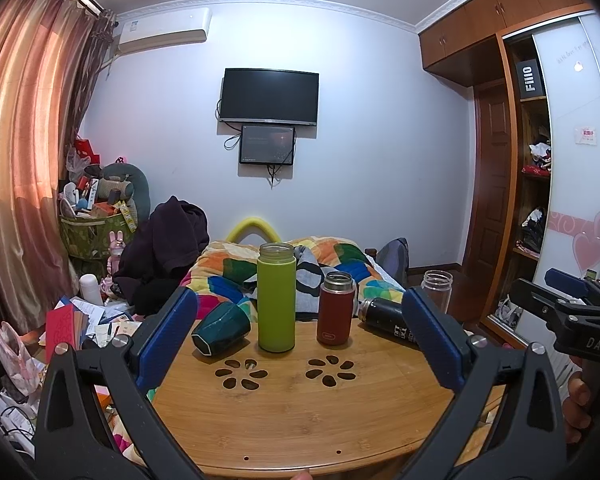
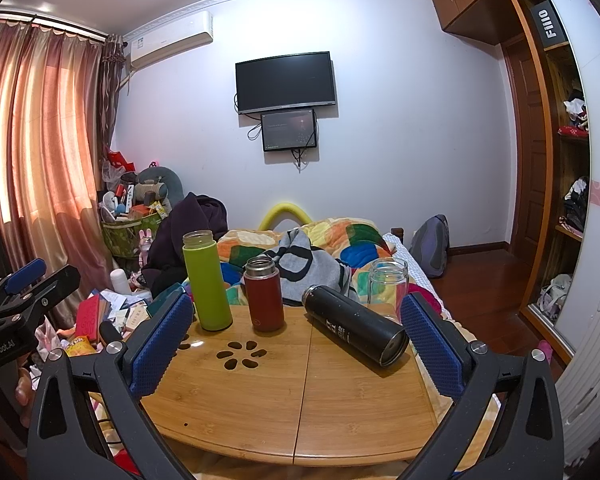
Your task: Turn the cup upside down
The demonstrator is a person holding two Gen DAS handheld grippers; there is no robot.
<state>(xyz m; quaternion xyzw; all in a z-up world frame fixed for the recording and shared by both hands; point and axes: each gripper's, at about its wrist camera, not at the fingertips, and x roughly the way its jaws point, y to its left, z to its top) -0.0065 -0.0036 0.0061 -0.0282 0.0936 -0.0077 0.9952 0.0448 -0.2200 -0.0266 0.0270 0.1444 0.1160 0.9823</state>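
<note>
A dark green cup lies on its side at the back left of the bamboo table. A tall green flask and a red flask stand upright; a black flask lies on its side. A clear glass cup stands at the back right. My left gripper is open and empty over the table's near half. My right gripper is open and empty; the black flask lies just ahead of its right finger. The dark green cup is mostly hidden behind its left finger.
A bed with a colourful quilt lies behind the table. Clutter, papers and a basket fill the floor at left. A wardrobe stands at right. The table has flower-shaped cut-outs.
</note>
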